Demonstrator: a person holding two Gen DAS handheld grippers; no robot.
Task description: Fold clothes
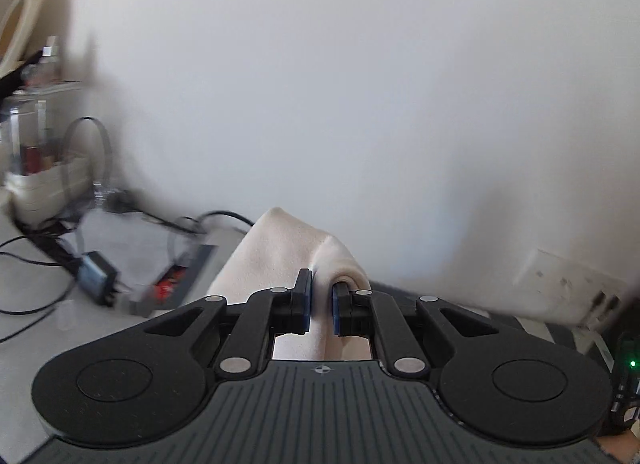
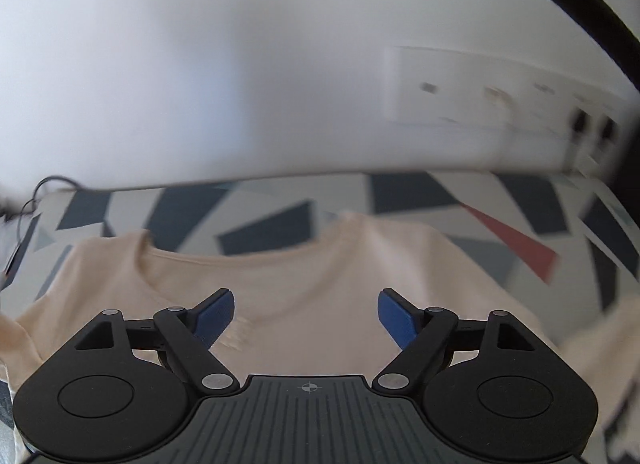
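Cream shirt [image 2: 288,284] fabric is pinched in the left gripper [image 1: 320,304]; right gripper [image 2: 306,314] spread above it

No legible text, label or number anywhere

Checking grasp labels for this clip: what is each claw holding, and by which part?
The left claw pinches a bunched fold of the cream T-shirt; which part is unclear. The right claw is open, holding nothing.
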